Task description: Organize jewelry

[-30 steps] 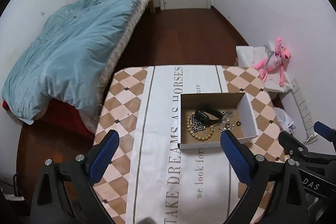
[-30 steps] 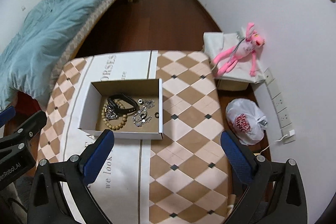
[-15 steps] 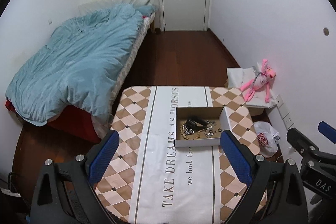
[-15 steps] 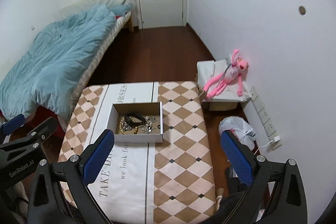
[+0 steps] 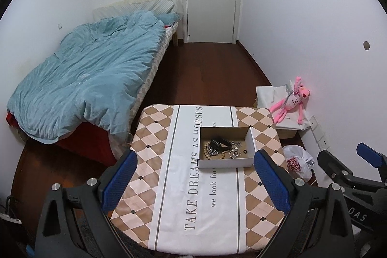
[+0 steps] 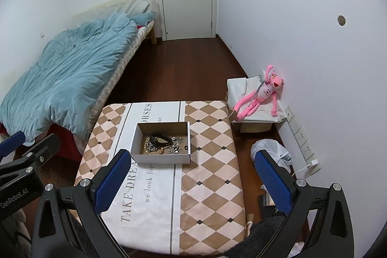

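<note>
Two printed lines on tablecloth (image 5: 193,197): "TAKE DREAMS AS HORSES", "we look for".

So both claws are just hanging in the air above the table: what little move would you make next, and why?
Probably bring one gripper down toward the box. Both the left gripper and the right gripper are open, empty and well above the table, while the jewelry lies tangled inside the box. Nothing can be sorted from up here.
</note>
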Tool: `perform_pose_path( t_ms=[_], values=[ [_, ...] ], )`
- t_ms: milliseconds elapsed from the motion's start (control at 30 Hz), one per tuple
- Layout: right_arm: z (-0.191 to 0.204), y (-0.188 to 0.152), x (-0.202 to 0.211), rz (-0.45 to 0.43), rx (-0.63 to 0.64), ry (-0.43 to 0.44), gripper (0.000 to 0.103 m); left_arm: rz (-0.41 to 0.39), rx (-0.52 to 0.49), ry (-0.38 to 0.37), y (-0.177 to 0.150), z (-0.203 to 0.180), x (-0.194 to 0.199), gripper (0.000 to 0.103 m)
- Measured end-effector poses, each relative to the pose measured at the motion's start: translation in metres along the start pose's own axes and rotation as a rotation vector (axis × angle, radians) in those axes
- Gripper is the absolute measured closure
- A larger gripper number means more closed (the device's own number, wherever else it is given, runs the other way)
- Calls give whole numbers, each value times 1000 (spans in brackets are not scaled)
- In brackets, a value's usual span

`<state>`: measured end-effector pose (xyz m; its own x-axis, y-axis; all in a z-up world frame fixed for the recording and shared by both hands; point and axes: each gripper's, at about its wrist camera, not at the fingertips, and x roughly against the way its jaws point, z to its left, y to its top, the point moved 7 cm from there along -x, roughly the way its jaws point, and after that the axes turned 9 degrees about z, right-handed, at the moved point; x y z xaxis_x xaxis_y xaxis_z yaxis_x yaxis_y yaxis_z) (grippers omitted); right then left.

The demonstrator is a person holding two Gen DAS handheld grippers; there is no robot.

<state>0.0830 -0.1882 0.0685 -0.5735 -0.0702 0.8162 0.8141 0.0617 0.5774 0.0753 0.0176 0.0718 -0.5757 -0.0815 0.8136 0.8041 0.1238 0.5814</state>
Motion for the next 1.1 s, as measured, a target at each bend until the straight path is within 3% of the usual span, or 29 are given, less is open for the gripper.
perform_pose_path(
  t_ms=[600, 1100],
  values=[
    [-5, 33, -58, 80, 8, -49, 0, 145, -10, 7, 14, -11, -60, 5],
    [-4, 36, -92, 145, 21, -70, 0, 180, -19, 21, 19, -12, -79, 5]
  ],
)
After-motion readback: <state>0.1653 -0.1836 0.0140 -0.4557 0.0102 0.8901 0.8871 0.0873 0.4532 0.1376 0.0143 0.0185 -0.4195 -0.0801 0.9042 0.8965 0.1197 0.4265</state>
